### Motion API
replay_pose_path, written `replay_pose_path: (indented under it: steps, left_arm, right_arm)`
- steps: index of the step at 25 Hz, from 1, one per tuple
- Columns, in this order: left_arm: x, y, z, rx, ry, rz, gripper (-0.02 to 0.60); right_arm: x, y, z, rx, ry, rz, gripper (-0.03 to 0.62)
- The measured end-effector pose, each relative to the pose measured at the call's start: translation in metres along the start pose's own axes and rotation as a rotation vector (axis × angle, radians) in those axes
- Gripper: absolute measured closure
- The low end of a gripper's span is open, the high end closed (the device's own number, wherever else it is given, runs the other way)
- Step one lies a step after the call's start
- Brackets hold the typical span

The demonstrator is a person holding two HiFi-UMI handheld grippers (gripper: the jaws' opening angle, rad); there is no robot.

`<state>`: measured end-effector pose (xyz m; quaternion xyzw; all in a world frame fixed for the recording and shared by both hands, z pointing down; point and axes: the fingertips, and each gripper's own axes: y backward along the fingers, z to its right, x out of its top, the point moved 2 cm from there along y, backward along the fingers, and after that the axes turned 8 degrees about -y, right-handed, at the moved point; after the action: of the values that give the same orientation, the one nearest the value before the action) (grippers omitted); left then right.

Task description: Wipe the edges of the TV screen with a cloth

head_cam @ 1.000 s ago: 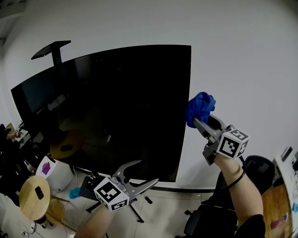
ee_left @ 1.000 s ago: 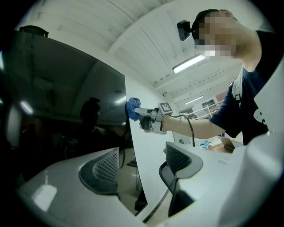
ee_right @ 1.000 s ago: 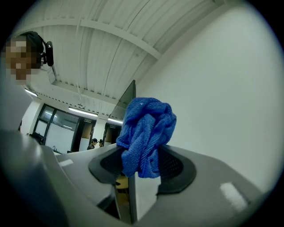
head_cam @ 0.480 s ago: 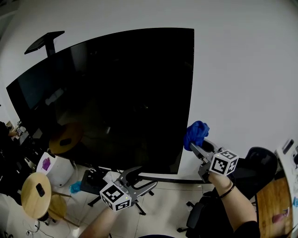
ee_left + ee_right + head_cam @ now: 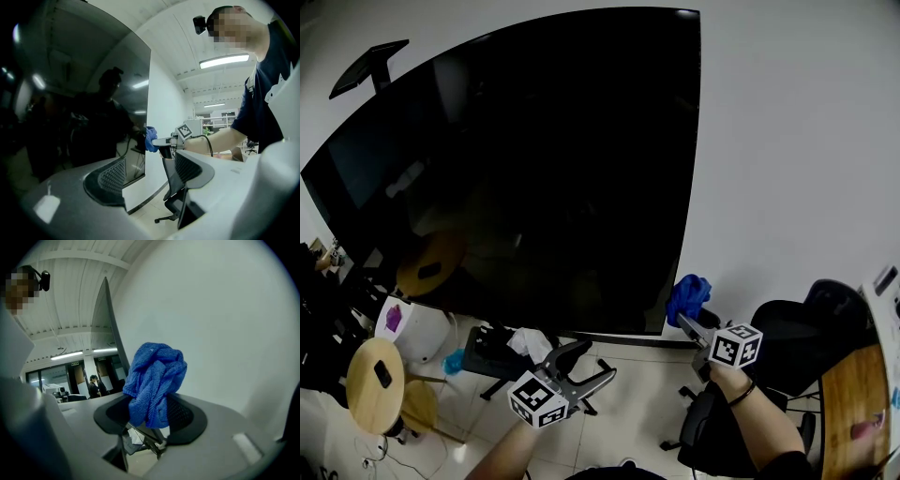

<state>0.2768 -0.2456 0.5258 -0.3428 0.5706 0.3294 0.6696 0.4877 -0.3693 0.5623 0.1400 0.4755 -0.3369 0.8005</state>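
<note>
The big black TV screen (image 5: 516,159) fills the wall ahead, and its right edge (image 5: 691,169) runs down to the lower right corner. A crumpled blue cloth (image 5: 687,295) sits right at that lower corner, with my right gripper (image 5: 685,317) shut on it. In the right gripper view the cloth (image 5: 154,378) bulges up from between the pads, next to the thin TV edge (image 5: 107,319). Lower and to the left, below the screen, my left gripper (image 5: 584,364) is open and holds nothing. The left gripper view shows the screen (image 5: 70,98) and the cloth (image 5: 150,139) at its edge.
A black office chair (image 5: 792,342) stands under my right arm. The TV stand's base (image 5: 492,354) carries a white tissue (image 5: 528,342). A round wooden stool (image 5: 373,389) and a white bin (image 5: 398,328) stand at the lower left. A wooden table (image 5: 853,412) is at the far right.
My right gripper has slid the cloth down along the TV's right edge, from mid height to the lower corner. The left gripper has also dropped lower, its jaws still apart.
</note>
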Motion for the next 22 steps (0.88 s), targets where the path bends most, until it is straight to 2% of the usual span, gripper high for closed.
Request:
replay_pose_path:
  steps: [10, 15, 22]
  left_arm:
    - [-0.047, 0.001, -0.001, 0.029, 0.099, -0.053, 0.275]
    - [-0.055, 0.004, 0.0, 0.04, 0.112, -0.071, 0.275]
    - [-0.062, 0.015, 0.002, 0.066, 0.119, -0.098, 0.275]
  right_arm:
    - [-0.082, -0.002, 0.041, -0.082, -0.114, -0.079, 0.384]
    - [-0.115, 0.0, 0.056, -0.117, -0.164, -0.119, 0.384]
    - [-0.169, 0.012, 0.062, -0.145, -0.315, -0.177, 0.384]
